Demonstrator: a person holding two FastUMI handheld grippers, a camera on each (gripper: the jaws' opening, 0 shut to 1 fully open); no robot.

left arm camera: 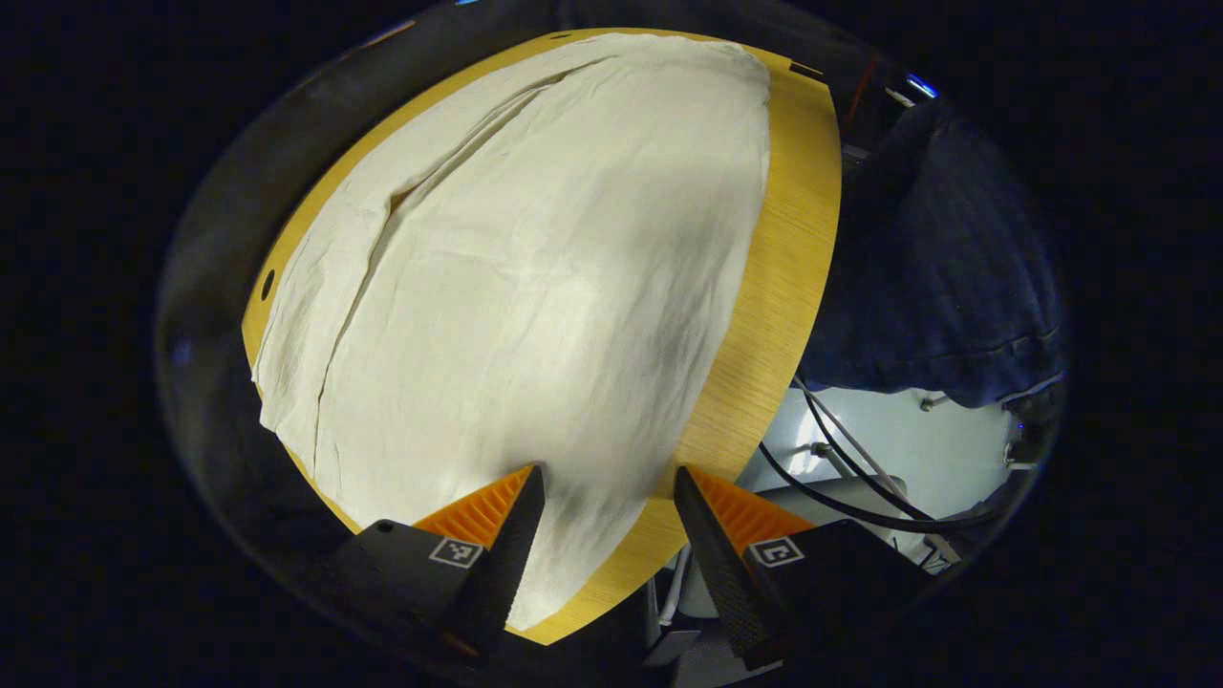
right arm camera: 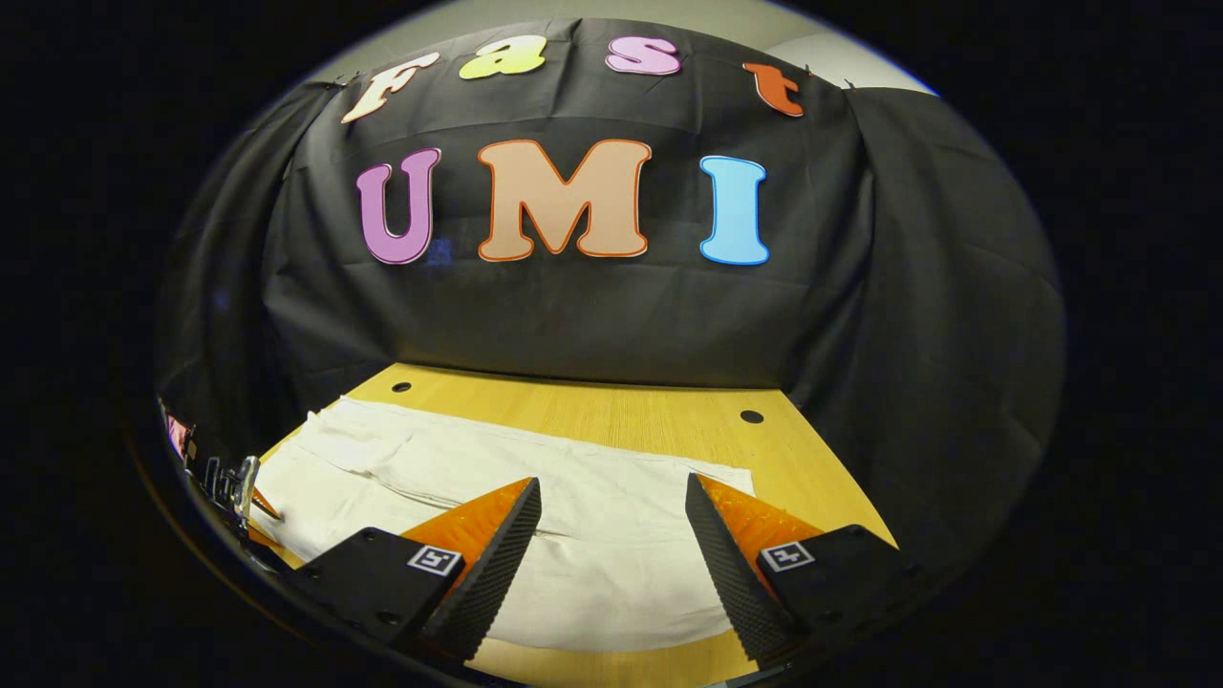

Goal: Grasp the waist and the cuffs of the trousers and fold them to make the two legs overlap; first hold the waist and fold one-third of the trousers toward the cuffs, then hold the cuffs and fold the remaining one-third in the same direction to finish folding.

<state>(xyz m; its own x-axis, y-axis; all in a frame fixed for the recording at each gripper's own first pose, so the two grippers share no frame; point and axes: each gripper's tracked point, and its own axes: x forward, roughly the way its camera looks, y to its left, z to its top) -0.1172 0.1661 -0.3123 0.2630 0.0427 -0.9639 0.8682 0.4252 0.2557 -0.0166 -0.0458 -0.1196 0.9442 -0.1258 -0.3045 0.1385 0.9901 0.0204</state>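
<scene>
wooden table point(right arm camera: 611, 416) | trousers point(left arm camera: 535, 287) flat (creased) | both tongs agape

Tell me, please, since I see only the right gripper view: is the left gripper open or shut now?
Observer: Open. In the left gripper view the left gripper has its fingers apart over the near edge of the trousers and pinches nothing.
Operator: Is anything close to the table on that side?
Observer: Yes. A person's dark blue clothing is right beside the table edge there.
</scene>
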